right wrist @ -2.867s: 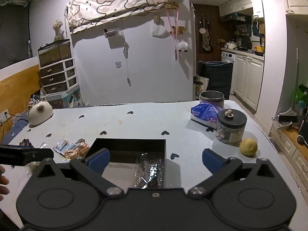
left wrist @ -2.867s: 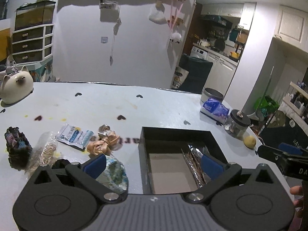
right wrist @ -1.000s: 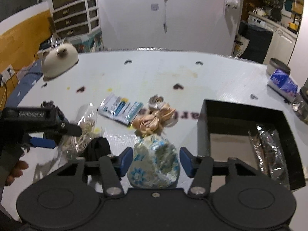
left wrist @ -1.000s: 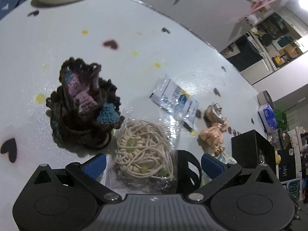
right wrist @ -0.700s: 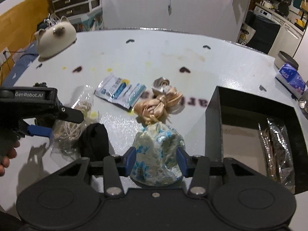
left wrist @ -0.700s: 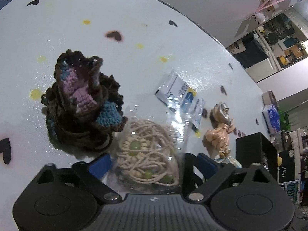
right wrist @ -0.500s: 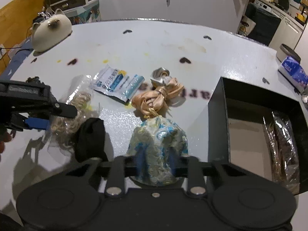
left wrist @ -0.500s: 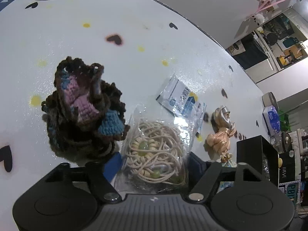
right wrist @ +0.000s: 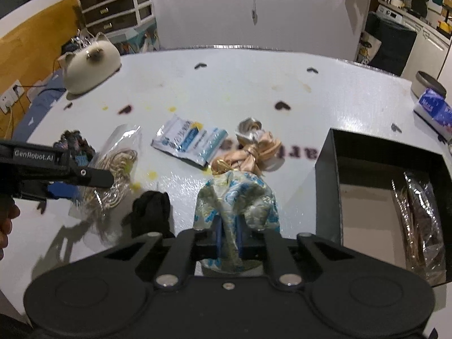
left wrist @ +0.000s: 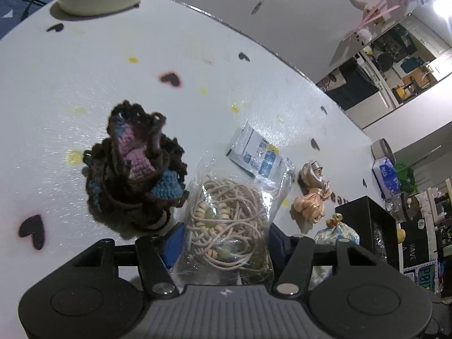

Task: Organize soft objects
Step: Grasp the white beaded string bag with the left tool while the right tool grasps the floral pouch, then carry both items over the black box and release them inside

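A clear bag of beige cord and beads (left wrist: 228, 212) sits between the blue pads of my left gripper (left wrist: 226, 240). Its jaws are closing and the pads press the bag's sides. A brown crochet piece (left wrist: 132, 169) stands just left of it. My right gripper (right wrist: 227, 234) is closing too, its pads pinching the bottom of a blue-and-cream floral pouch (right wrist: 237, 195) on the white table. The black box (right wrist: 327, 183) is right of the pouch. The right wrist view shows the left gripper (right wrist: 93, 178) side-on over the bag (right wrist: 118, 158).
A peach satin bow (right wrist: 254, 152), a blue-white sachet (right wrist: 189, 138) and a black soft item (right wrist: 152, 212) lie between the grippers. Clear packets (right wrist: 418, 212) lie in the box. A cream cat figure (right wrist: 90, 65) is far left; a tissue pack (right wrist: 432, 107) far right.
Both pairs of jaws have narrowed: the left from wide open onto the cord bag, the right from around the floral pouch to a tight pinch on it. Neither hand has shifted much.
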